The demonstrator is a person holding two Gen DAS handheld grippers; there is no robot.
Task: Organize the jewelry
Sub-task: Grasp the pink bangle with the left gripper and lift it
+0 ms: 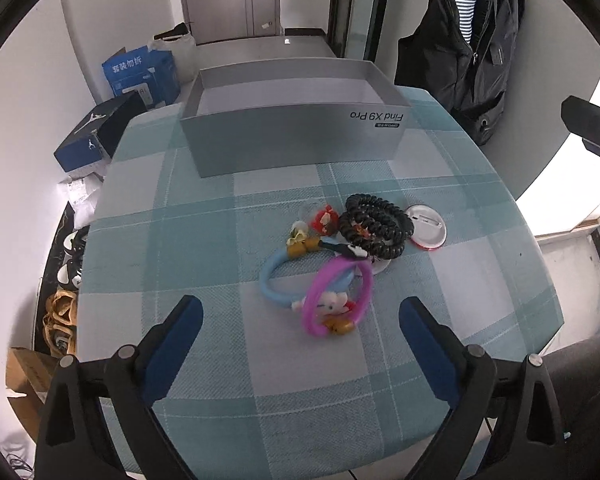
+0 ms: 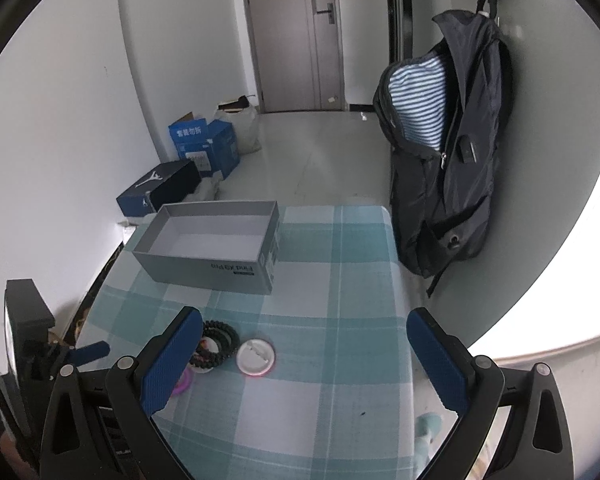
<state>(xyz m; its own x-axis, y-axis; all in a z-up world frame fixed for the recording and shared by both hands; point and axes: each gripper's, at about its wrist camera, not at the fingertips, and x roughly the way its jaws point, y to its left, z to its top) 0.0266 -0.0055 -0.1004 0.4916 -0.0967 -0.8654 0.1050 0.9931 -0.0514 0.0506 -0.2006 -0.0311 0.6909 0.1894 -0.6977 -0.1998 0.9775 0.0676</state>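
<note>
- Left wrist view: the left claw (image 1: pixel 300 322) is seen spread wide, its blue pads (image 1: pixel 180 338) apart and nothing pinched; it is held tilted down over the counter (image 1: pixel 180 240), which is covered by a teal and white checked cloth.
- Between and just beyond the pads a pink bracelet (image 1: pixel 338 298) is seen, blurred, with a small plush charm (image 1: pixel 334 304) inside its loop and a gold bead at its near edge.
- A light blue bracelet (image 1: pixel 274 280) is overlapped by the pink one on its right side.
- Farther out, black coiled hair ties (image 1: pixel 374 224) are piled together, with small red and cream trinkets (image 1: pixel 324 222) just to their left.
- A round pin badge (image 1: pixel 428 226) is laid back-up, touching the right side of the hair ties.
- An open grey box (image 1: pixel 292 144), empty inside, is stood at the far end of the counter, well apart from the jewelry.
- Right wrist view: the right claw (image 2: pixel 304 354) is likewise spread, with nothing between its pads; the pin badge (image 2: pixel 256 357) and hair ties (image 2: pixel 220 340) are seen near its left pad, and the grey box (image 2: pixel 212 256) beyond.
- A black backpack (image 2: pixel 444 184) is hung against the wall to the right.
</note>
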